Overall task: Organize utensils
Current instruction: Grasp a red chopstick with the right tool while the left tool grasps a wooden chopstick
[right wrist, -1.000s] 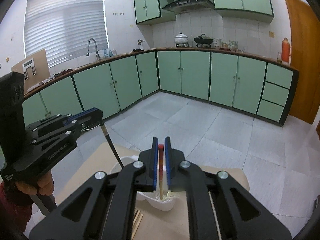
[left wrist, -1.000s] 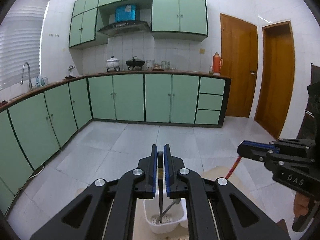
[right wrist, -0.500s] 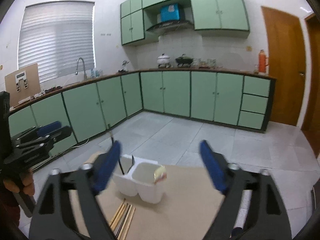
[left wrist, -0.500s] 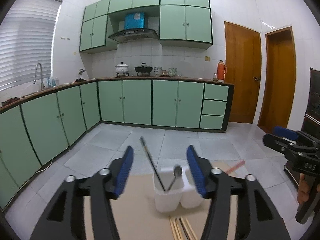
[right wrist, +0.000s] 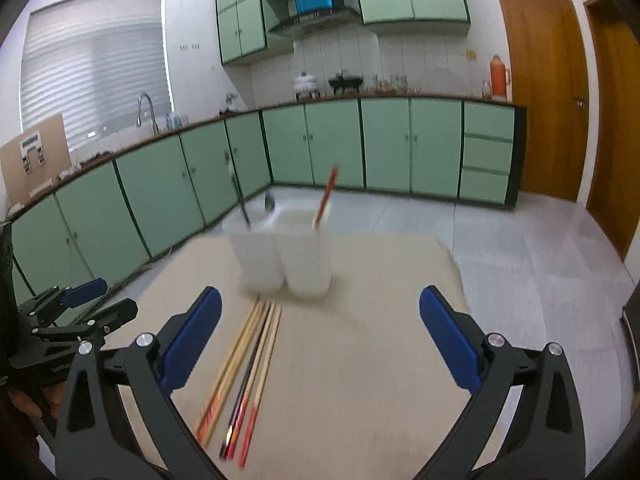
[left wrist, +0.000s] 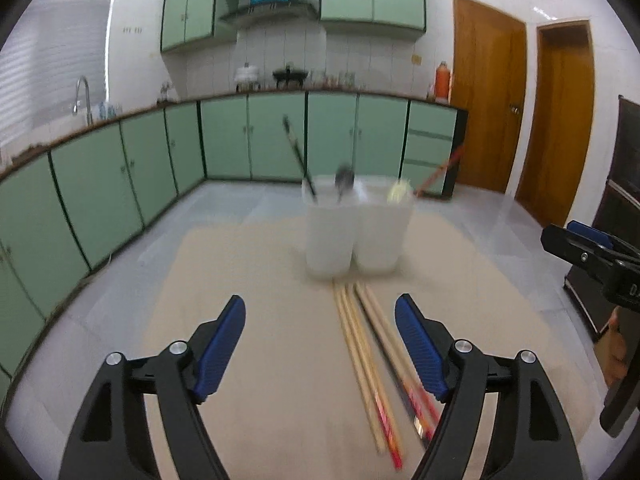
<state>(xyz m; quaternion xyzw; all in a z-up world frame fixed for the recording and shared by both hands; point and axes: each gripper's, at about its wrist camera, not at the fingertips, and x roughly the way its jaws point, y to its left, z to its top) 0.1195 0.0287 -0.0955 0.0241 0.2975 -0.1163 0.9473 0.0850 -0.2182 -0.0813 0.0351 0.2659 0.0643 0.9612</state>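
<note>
A white two-compartment utensil holder (left wrist: 354,226) (right wrist: 285,258) stands on a beige table (left wrist: 260,320). Its left cup holds a black chopstick (left wrist: 298,158) and a metal spoon (left wrist: 344,182); its right cup holds a red chopstick (right wrist: 326,196) (left wrist: 440,170). Several wooden and dark chopsticks (left wrist: 372,360) (right wrist: 244,372) lie on the table in front of the holder. My left gripper (left wrist: 320,344) is open and empty above the table, left of the loose chopsticks. My right gripper (right wrist: 320,336) is open and empty, to their right.
Green kitchen cabinets (left wrist: 280,136) run along the back and left walls, with a sink tap (left wrist: 82,96). Two wooden doors (left wrist: 488,104) stand at the right. The table's edges (right wrist: 452,264) drop to a tiled floor. A dark cabinet (left wrist: 616,200) stands at far right.
Both grippers opened, each letting go of a chopstick into the holder. Both then pulled back and down, so the holder is now farther off and the loose chopsticks show.
</note>
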